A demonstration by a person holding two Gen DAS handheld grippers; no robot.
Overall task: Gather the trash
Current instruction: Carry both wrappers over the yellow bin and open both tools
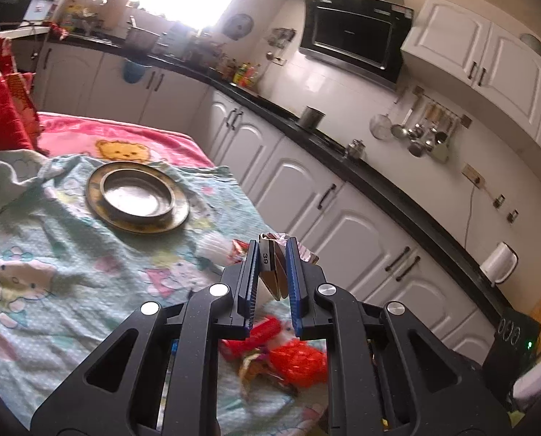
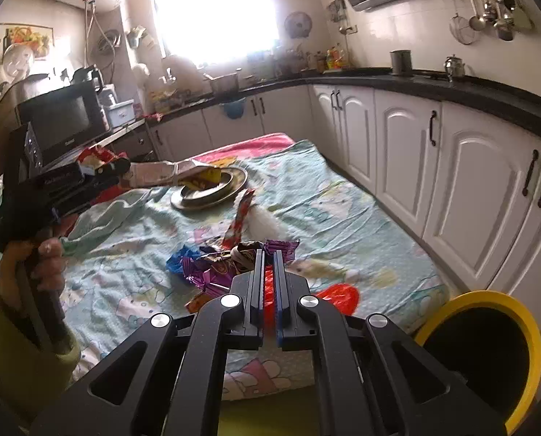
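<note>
My left gripper (image 1: 273,250) is shut on a flat foil-lined snack packet (image 1: 274,272) and holds it above the cloth-covered table. In the right wrist view the left gripper (image 2: 88,172) is held high at the left, with a red and yellow wrapper (image 2: 96,156) in it. My right gripper (image 2: 268,258) is shut on a red wrapper (image 2: 269,292) above a pile of purple, blue and brown wrappers (image 2: 216,265). Red wrappers (image 1: 292,358) lie on the cloth under the left gripper. A yellow-rimmed black bin (image 2: 488,348) stands at the lower right.
A brass plate (image 1: 137,196) sits on the cloth; in the right wrist view it (image 2: 212,190) holds a yellow packet (image 2: 203,178). A long red wrapper (image 2: 239,218) and white tissue (image 2: 266,223) lie mid-table. White cabinets (image 2: 463,189) run along the right.
</note>
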